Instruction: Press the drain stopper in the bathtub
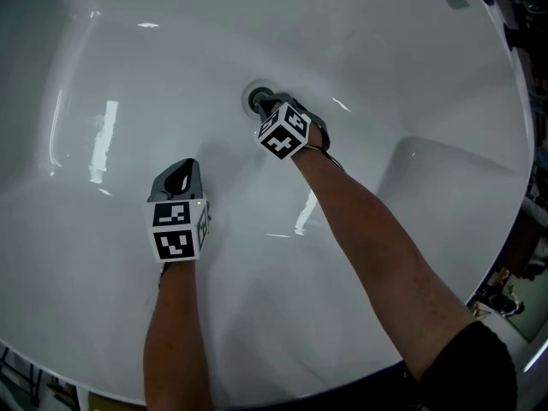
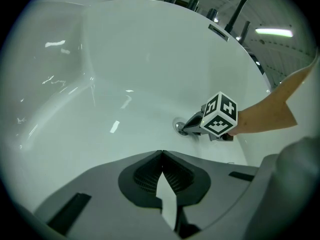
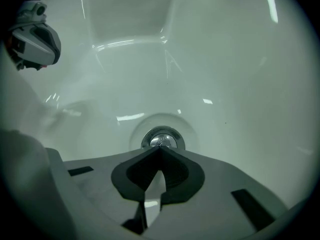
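Note:
A round chrome drain stopper [image 3: 162,138] sits in the floor of the white bathtub [image 1: 402,75]. In the head view the drain stopper [image 1: 256,98] shows just beyond my right gripper [image 1: 266,105]. My right gripper [image 3: 160,148] is shut, its joined tips on or just over the stopper's near edge; I cannot tell if they touch. From the left gripper view the stopper [image 2: 179,126] lies at the right gripper [image 2: 186,129]. My left gripper [image 1: 181,176] is shut and empty, held above the tub floor to the left. Its closed tips [image 2: 161,153] point at bare enamel.
The tub's sloped walls rise all around, with a raised step [image 1: 454,157] at the right. A black faucet [image 2: 243,4] and fittings stand on the far rim. Clutter shows beyond the tub's right edge [image 1: 514,289].

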Demonstrator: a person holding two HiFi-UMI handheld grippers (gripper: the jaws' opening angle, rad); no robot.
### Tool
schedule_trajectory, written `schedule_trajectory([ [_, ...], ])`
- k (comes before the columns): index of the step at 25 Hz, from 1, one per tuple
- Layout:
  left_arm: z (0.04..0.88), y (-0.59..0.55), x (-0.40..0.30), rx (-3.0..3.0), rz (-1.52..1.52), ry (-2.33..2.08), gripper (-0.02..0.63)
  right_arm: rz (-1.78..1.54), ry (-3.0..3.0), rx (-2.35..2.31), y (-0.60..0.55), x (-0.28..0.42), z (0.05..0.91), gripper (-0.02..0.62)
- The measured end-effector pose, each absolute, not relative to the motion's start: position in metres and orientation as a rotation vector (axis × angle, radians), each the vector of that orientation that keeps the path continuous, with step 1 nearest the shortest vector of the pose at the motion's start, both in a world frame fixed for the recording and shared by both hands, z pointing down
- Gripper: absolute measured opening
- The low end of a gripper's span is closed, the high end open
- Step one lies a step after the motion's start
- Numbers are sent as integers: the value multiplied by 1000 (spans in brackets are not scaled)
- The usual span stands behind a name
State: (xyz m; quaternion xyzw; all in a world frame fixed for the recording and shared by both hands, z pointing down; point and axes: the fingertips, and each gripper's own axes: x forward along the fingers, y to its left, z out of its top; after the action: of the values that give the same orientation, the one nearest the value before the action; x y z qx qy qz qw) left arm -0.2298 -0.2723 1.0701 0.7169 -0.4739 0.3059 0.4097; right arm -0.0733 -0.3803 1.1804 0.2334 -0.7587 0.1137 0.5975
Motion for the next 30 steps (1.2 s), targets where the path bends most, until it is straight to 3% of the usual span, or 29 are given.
schedule_trajectory([
  [7, 1061, -274, -233, 1816, 788, -1200, 9, 380, -1713, 544, -382, -74, 1182, 20],
  [14, 1005, -272, -236, 1804, 716, -1242, 9, 387, -1823, 666, -365, -65, 1116, 15],
  [19, 906, -270, -251, 1744, 489, -1377, 9, 557, -1962, 847, -331, -55, 1012, 15],
  [30, 686, -212, -263, 1764, 356, -1449, 9, 630, -2163, 932, -237, -82, 707, 15],
])
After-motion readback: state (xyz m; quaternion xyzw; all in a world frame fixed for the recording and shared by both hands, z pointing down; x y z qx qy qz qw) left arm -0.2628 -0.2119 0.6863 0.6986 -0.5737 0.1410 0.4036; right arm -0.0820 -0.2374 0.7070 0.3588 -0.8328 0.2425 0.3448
